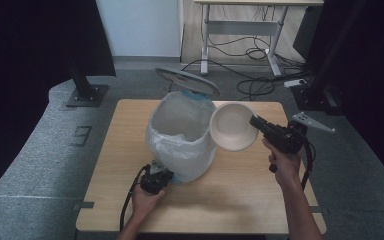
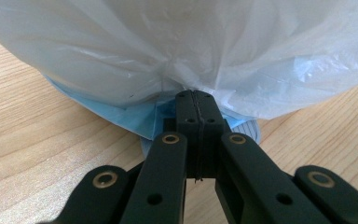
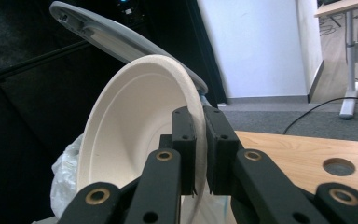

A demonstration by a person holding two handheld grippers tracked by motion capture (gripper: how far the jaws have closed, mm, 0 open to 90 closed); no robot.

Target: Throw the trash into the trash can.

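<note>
A small bin (image 1: 180, 135) lined with a white plastic bag (image 2: 168, 46) stands on the wooden table (image 1: 240, 190), its grey lid (image 1: 186, 81) raised at the back. My right gripper (image 1: 254, 121) is shut on the rim of a cream paper bowl (image 1: 232, 126), which it holds tilted on edge beside the bin's right rim. The right gripper view shows the bowl (image 3: 130, 121) clamped in my right gripper (image 3: 198, 135), with the lid (image 3: 107, 32) behind it. My left gripper (image 2: 195, 100) is shut at the bin's blue base (image 2: 140, 119), its tips touching the bag. I see nothing held between its jaws.
The bin stands left of the table's centre; bare wood lies to its right and in front. A round hole (image 3: 338, 166) is in the tabletop. Grey carpet surrounds the table, with a desk frame (image 1: 240, 30) and loose cables (image 1: 260, 75) on the floor behind.
</note>
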